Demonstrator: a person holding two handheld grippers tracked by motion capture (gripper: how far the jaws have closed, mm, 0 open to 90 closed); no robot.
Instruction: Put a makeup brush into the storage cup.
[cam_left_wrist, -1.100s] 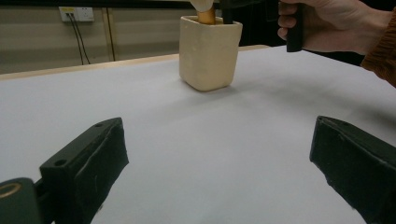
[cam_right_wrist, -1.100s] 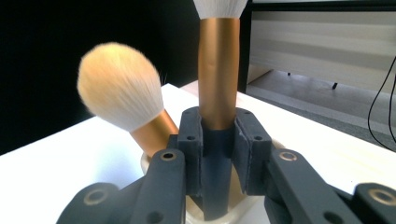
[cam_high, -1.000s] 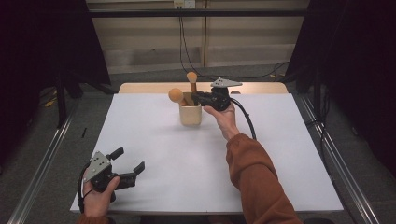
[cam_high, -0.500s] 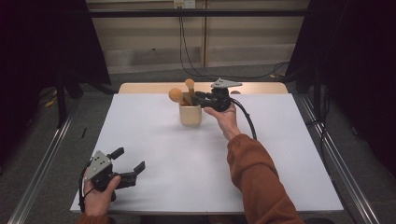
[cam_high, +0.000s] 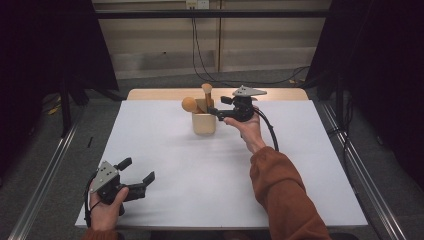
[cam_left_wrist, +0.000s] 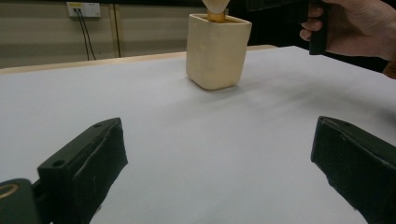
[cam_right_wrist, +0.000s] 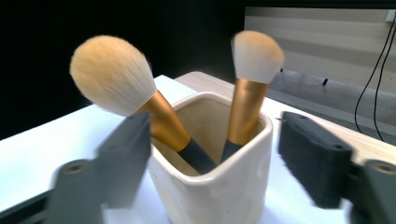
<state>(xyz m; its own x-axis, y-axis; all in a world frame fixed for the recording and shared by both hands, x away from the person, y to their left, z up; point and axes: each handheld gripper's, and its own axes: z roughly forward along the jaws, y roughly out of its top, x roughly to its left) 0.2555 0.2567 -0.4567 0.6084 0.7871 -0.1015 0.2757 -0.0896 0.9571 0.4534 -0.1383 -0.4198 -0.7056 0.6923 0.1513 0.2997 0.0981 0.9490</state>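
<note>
High view: two makeup brushes, a rounder-headed brush (cam_high: 189, 105) and a slimmer brush (cam_high: 206, 90), standing heads-up in the cream ceramic cup (cam_high: 204, 124) at the far middle of the white tabletop (cam_high: 200, 175). Right gripper (cam_high: 216, 113) just beside the cup's rim, jaws just opened wide, gripping nothing; placement judged done, withdrawal left. Left gripper (cam_high: 137, 176) at the near left corner, jaws wide, empty. Dark curtains to both sides, grey floor, pale wall panels and hanging cables (cam_high: 195, 40) beyond
</note>
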